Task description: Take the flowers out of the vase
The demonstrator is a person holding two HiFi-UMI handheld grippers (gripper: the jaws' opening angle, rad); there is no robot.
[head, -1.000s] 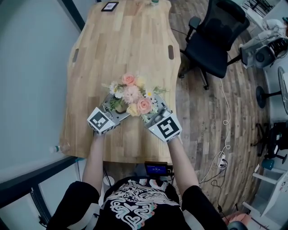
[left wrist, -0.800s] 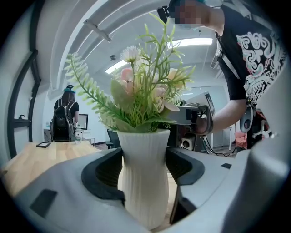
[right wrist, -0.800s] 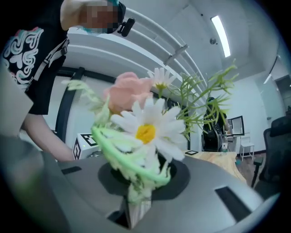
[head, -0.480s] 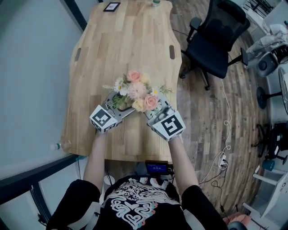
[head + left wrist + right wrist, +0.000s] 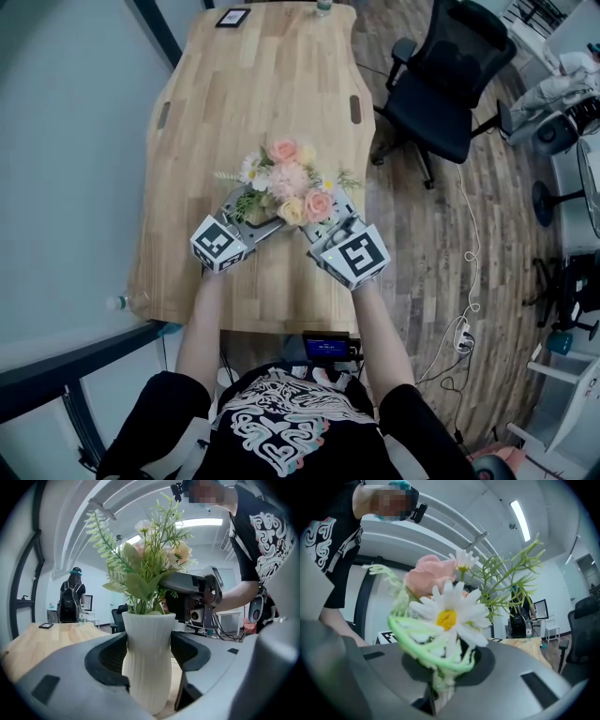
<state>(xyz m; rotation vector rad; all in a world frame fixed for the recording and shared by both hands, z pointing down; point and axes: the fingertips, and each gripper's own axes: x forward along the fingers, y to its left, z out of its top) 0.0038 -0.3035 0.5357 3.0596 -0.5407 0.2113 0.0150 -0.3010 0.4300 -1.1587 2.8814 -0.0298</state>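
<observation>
Nearest, the left gripper has its jaws spread wide and pressed against both sides of the white ribbed vase, which stands upright on the wooden surface. Just beside it, the right gripper is pinched nearly together on the green stems of the flowers, a bunch of pink and peach blooms, white daisies and leafy sprigs whose stems sit in the vase's mouth. Farther off, a small dark frame lies at the surface's far end, and a black office chair stands on the plank floor to the right.
</observation>
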